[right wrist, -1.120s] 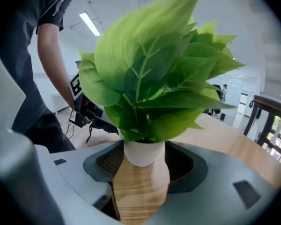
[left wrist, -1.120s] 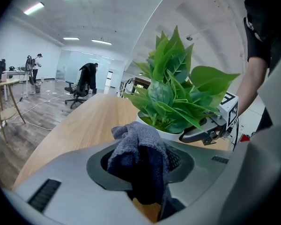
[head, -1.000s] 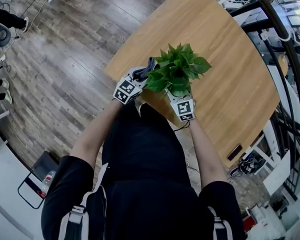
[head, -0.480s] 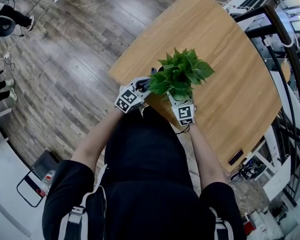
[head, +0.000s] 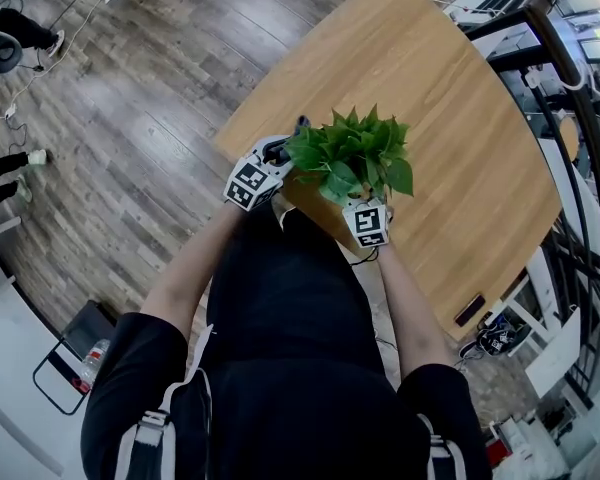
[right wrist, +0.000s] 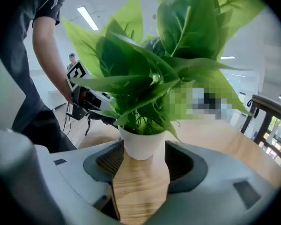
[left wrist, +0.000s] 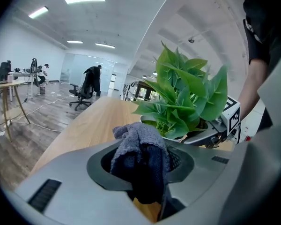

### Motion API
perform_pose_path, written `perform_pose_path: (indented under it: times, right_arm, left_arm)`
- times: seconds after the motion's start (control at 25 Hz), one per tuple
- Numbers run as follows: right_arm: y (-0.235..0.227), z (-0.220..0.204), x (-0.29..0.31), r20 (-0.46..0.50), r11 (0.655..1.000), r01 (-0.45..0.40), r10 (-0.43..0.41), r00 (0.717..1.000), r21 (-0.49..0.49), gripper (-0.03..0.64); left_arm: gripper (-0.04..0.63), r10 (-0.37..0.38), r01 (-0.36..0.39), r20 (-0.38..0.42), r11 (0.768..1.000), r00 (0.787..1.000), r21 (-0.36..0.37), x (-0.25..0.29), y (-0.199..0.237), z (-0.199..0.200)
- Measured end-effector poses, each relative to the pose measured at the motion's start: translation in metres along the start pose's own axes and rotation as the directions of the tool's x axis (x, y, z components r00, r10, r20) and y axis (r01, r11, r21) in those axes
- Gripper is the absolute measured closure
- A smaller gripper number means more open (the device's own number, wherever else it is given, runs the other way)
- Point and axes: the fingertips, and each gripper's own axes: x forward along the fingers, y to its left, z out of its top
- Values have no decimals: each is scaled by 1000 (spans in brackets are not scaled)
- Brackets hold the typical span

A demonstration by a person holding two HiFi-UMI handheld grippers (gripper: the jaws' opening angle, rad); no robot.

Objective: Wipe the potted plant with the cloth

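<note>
Jaws of the left gripper [left wrist: 143, 172] are clamped on the dark cloth [left wrist: 136, 139], which bunches out of the gap. Jaws of the right gripper [right wrist: 144, 161] are closed against the white pot [right wrist: 143, 144] at their tips, over the table [head: 430, 118]. The plant [left wrist: 187, 97] stands just ahead of the cloth. Advised: wipe each leaf lightly from stem to tip, since hard pressure risks tearing it.

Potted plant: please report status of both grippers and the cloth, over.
Left gripper shut on dark grey cloth, near the leaves. Right gripper shut on white pot, standing on wooden table. Nothing in the way.
</note>
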Motion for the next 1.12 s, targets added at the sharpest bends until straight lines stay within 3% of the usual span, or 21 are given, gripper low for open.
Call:
perform_pose_path:
  times: [0.16, 0.48, 0.76, 1.12]
  right_arm:
    - [5, 8, 6, -7, 997, -43, 43, 999, -66, 362]
    - [1, 7, 9, 16, 1000, -12, 12, 1000, -3, 362]
    - [1, 7, 9, -5, 1000, -22, 21, 1000, -5, 362]
    - [31, -3, -6, -11, 996, -82, 81, 997, -39, 362]
  left_arm:
    - [443, -3, 3, -4, 1000, 1000, 27, 4, -3, 3]
    - [443, -43, 44, -13, 999, 999, 12, 0, -24, -6]
    - [443, -86, 86, -13, 996, 996, 9, -9, -40, -14]
    - [443, 10, -7, 33, 997, 999, -75, -8, -13, -9]
